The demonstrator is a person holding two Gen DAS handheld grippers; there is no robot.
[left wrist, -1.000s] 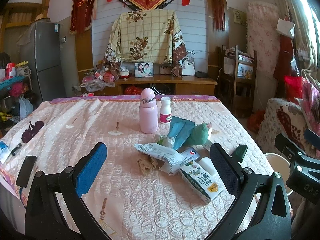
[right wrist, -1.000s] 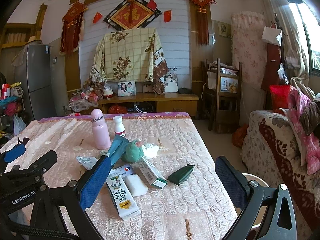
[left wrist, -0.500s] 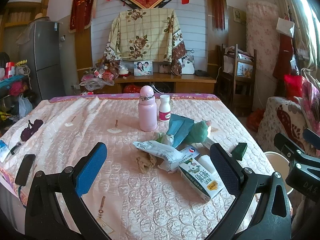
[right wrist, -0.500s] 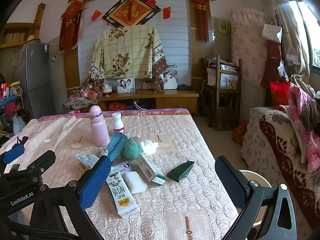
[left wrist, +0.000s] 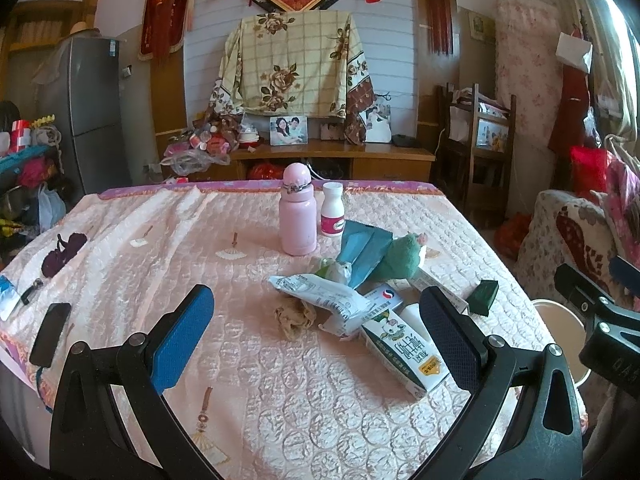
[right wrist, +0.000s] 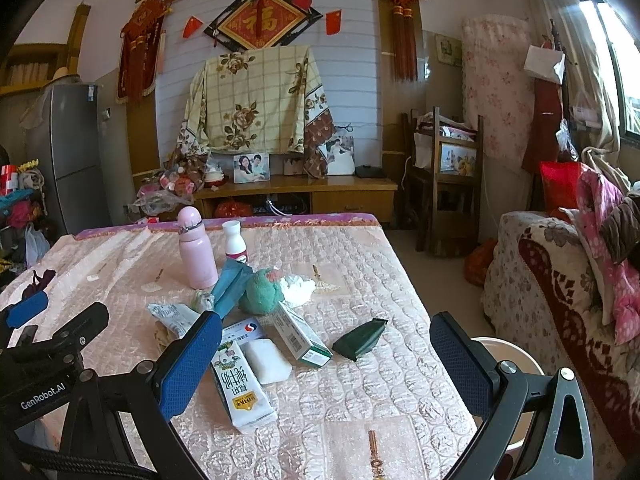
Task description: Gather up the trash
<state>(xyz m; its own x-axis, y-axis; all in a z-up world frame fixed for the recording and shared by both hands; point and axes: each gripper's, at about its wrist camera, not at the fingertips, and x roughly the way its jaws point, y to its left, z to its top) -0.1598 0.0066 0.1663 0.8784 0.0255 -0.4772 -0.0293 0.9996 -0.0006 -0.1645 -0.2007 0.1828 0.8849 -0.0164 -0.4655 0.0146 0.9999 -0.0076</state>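
Note:
A heap of trash lies on the pink quilted table (left wrist: pixel 240 380): a milk carton (left wrist: pixel 404 354), a white plastic wrapper (left wrist: pixel 316 296), crumpled brown paper (left wrist: pixel 294 316), a teal bag (left wrist: pixel 364 252) and a dark green packet (left wrist: pixel 483 295). My left gripper (left wrist: pixel 314 320) hovers open in front of the heap, holding nothing. The right wrist view shows the same milk carton (right wrist: pixel 240 388), a white pad (right wrist: pixel 267 360), a green-white box (right wrist: pixel 300 336) and the dark green packet (right wrist: pixel 360 338). My right gripper (right wrist: pixel 324 344) is open above the table's near right part, apart from all of them.
A pink bottle (left wrist: pixel 297 216), a white pill bottle (left wrist: pixel 332 210) and a green plush toy (left wrist: pixel 400 260) stand by the heap. A black phone (left wrist: pixel 50 334) lies at the left edge. A round bin (right wrist: pixel 508 360) sits on the floor right of the table, beside a sofa (right wrist: pixel 560 280).
Both views have drifted only slightly. The trash has not moved, and both grippers stay open and apart from it.

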